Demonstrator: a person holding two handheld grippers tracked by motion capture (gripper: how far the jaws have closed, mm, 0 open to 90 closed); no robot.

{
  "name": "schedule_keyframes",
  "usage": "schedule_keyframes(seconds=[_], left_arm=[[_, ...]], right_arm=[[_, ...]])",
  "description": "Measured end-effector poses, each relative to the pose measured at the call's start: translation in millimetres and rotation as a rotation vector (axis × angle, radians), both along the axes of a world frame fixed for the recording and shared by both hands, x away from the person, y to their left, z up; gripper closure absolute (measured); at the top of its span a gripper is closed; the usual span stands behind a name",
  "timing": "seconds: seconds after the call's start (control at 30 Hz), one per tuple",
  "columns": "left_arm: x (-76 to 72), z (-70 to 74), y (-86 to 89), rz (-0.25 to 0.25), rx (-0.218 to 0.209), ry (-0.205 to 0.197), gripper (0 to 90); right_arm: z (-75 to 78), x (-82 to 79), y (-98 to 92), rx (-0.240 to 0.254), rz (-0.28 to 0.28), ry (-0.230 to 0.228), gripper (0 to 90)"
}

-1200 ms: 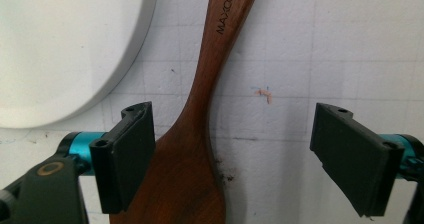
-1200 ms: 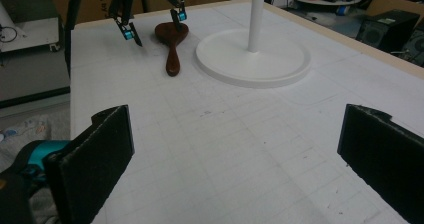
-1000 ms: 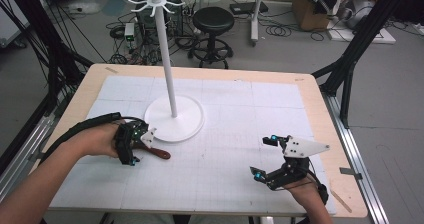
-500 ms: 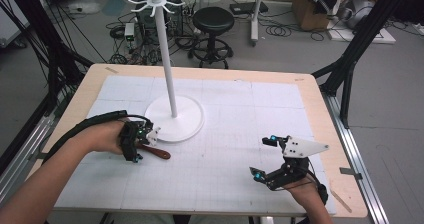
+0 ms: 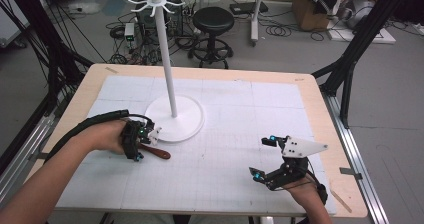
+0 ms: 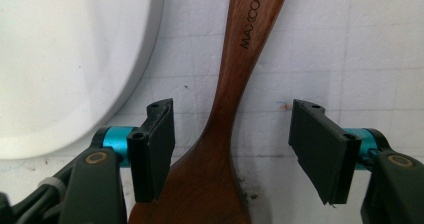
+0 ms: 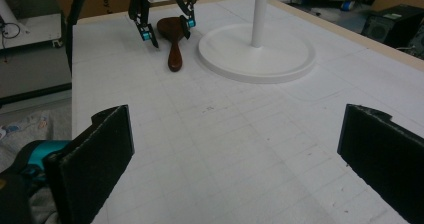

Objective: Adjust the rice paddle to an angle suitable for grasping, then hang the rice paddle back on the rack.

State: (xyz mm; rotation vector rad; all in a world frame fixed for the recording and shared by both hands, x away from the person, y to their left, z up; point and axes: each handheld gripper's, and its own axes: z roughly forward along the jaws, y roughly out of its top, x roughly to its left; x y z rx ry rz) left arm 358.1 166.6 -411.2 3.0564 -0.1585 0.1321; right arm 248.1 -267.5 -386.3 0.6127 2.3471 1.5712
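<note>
Left gripper low over the white mat, just beside the round base of the white hook stand. Wooden spatula flat on the mat under it, near the left front of the table, handle trailing out toward the middle. In the left gripper view, dark wooden spatula running up between the two black jaws, broad blade end at the bottom, narrow handle with stamped lettering at the top. Jaws about half open and just been closing, spatula between them; one pad right at the blade's edge, whether touching or not impossible to tell, the other pad well apart from the wood with bare mat in the gap. No grip yet. Stand base curving in just beside the spatula, not touching it.

Right gripper near the right front of the table, well apart from spatula and stand, grey three-cornered plate on top. In the right gripper view, jaws spread wide with nothing between but bare mat; farther off, the left gripper straddling the spatula, beside the stand base.

Black stool and cables on the floor behind the table.
</note>
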Motion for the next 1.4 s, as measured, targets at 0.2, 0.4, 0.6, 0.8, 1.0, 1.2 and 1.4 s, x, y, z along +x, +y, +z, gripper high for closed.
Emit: schedule_keyframes(seconds=[0.2, 0.4, 0.6, 0.8, 1.0, 1.2, 1.4], left_arm=[[0.1, 2.9, -5.9, -0.030, 0.026, -0.007, 39.0], [-0.1, 4.0, -12.8, -0.058, 0.050, -0.005, 41.9], [-1.1, 2.0, -12.2, -0.070, 0.060, -0.006, 44.9], [1.1, 0.5, -12.8, -0.072, 0.054, 0.000, 46.3], [2.5, 0.8, -11.4, -0.064, 0.057, 0.006, 46.4], [1.4, 0.7, -11.5, -0.067, 0.062, 0.007, 46.9], [2.0, -2.1, -13.1, -0.070, 0.058, 0.010, 48.3]], right_arm=[[-1.0, 0.7, 0.7, -0.002, 0.003, 0.002, 0.3], [-0.9, 0.2, 0.8, 0.000, 0.006, 0.005, 0.3], [1.3, 1.4, 1.8, 0.007, 0.006, 0.002, 0.3], [1.2, 2.3, 2.5, 0.006, 0.006, 0.005, 0.3], [0.8, 3.2, 2.4, 0.005, 0.004, 0.010, 0.3], [0.8, 4.2, 3.7, 0.007, 0.009, 0.008, 0.3], [0.3, 4.2, 5.0, 0.000, 0.017, 0.011, 0.3]])
